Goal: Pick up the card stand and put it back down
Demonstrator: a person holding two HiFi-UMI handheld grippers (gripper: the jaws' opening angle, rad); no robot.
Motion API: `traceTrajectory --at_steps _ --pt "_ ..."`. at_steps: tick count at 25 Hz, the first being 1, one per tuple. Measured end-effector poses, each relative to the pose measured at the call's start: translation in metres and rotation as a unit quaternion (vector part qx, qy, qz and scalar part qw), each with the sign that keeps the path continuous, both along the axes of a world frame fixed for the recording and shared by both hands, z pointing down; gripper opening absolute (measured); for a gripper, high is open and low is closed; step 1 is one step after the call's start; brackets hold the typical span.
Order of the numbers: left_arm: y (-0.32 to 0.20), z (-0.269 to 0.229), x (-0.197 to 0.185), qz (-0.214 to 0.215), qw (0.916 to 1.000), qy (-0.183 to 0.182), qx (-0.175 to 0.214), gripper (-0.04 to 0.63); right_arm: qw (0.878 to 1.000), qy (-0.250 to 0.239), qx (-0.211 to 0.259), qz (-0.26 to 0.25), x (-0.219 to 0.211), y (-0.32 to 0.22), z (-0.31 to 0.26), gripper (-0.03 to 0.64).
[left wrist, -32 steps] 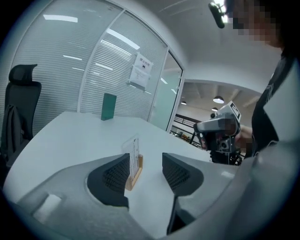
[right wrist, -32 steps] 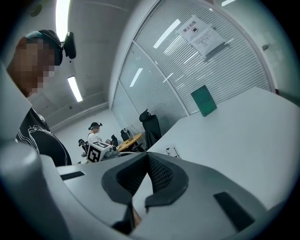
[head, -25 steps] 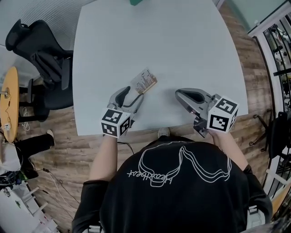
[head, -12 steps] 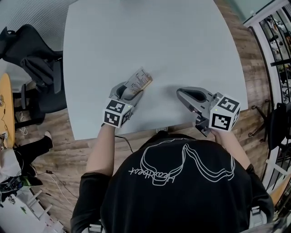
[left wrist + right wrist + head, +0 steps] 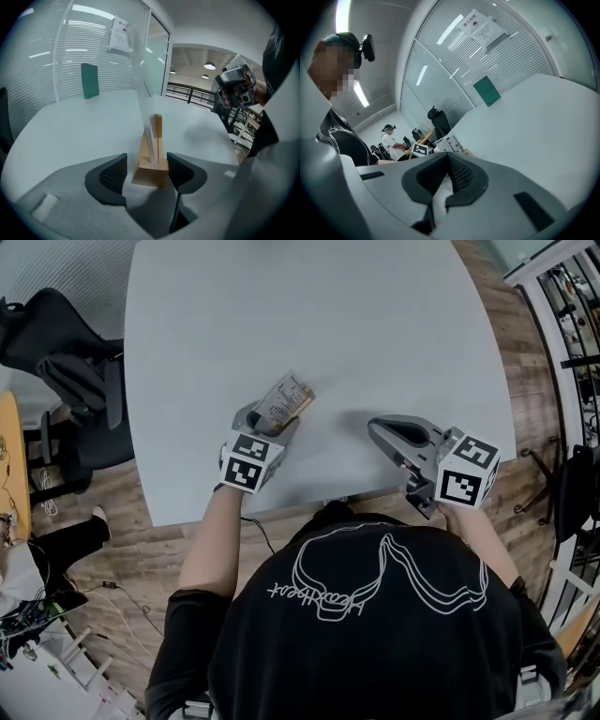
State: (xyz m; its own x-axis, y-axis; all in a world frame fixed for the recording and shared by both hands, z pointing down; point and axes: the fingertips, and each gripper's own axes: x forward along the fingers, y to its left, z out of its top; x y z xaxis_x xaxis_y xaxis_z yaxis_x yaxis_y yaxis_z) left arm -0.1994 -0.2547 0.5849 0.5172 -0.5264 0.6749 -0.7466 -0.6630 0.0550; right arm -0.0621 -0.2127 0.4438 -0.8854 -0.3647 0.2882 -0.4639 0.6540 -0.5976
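Holds the left gripper low over the near part of the pale grey table, nose tilted down, marker cube toward the body. Has just been opening its jaws, now spread about as wide as can be, with the card stand between them on the tabletop. Grips nothing there: a plain gap between the left pad and the wooden base, the right pad just beside that base, touching or not impossible to tell. Upright on the table, then, a light wooden block slotted with a clear panel rising well above the jaws; from the head view, a printed card face in it.

Holds the right gripper well apart to the right, also near the table's front edge, pointing toward the table's middle. Jaws drawn together tip to tip, nothing between them. On the tabletop or just above it: cannot tell which.

Farther off: a green upright board at the table's far side, and a black office chair left of the table on the wood-plank floor.
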Motion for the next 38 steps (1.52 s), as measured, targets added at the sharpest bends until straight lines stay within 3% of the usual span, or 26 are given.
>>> traceTrajectory --at_steps 5,20,38 --pt "-0.001 0.006 0.004 0.012 0.9994 -0.031 0.000 0.265 1.000 -0.002 -0.006 0.007 0.003 0.000 0.004 0.008" --pt "-0.009 0.011 0.002 0.012 0.9995 -0.027 -0.011 0.215 1.000 -0.002 -0.014 0.025 0.010 0.002 0.013 0.008" --pt "-0.008 0.009 0.003 0.018 0.9994 -0.028 -0.007 0.199 0.999 -0.005 -0.025 0.030 0.012 0.004 0.018 0.008"
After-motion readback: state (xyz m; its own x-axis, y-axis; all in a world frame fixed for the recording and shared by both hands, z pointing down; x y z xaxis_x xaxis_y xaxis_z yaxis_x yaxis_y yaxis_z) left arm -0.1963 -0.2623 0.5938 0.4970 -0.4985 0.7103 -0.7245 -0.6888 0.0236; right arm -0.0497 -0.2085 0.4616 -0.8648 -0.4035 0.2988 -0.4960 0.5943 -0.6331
